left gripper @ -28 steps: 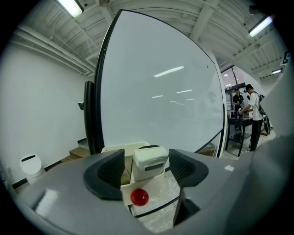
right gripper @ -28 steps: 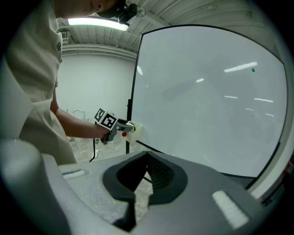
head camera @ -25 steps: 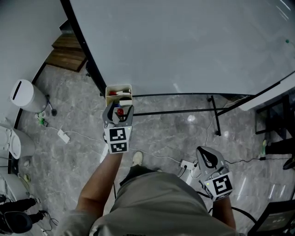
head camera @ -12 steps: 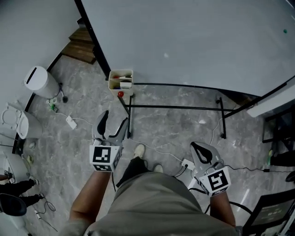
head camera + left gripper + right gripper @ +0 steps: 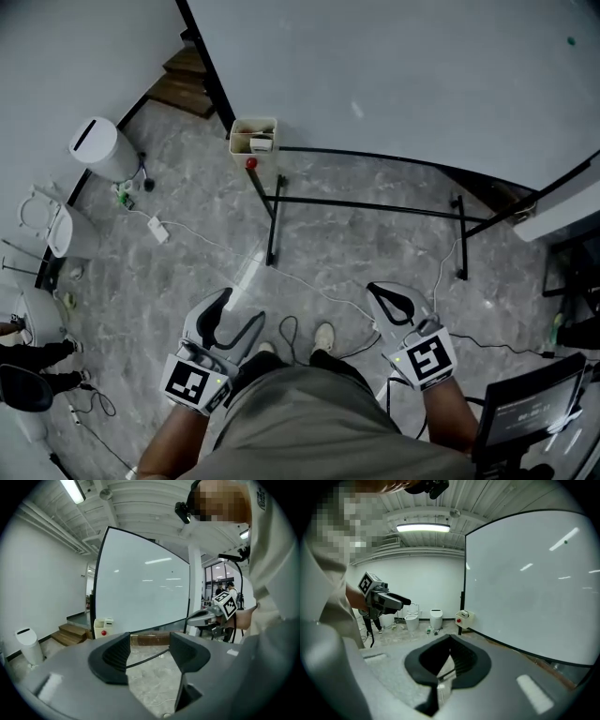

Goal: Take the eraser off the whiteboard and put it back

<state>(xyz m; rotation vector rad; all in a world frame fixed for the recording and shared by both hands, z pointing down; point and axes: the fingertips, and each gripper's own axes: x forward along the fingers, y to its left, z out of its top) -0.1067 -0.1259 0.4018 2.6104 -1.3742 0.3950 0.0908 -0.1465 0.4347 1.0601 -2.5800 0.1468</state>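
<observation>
The whiteboard (image 5: 403, 75) stands ahead on a black frame. A cream box (image 5: 253, 136) hangs at its lower left corner, holding small items, with a red knob (image 5: 250, 162) just under it. I cannot pick out the eraser among them. My left gripper (image 5: 242, 309) is drawn back near my waist, far from the box; its jaws are closing with nothing between them. My right gripper (image 5: 386, 298) is shut and empty, also close to my body. The box (image 5: 103, 626) shows small and distant in the left gripper view, and the same box (image 5: 464, 617) in the right gripper view.
The board's black frame legs (image 5: 366, 206) cross the marble floor. Cables and a power strip (image 5: 157, 230) lie on it. A white bin (image 5: 101, 148) and toilets (image 5: 56, 230) stand at left, wooden steps (image 5: 183, 84) behind. A dark screen (image 5: 530, 408) sits at lower right.
My left gripper has pulled back from right at the cream box to beside my waist, empty. I have stepped away from the board. The right gripper shifted a little.
</observation>
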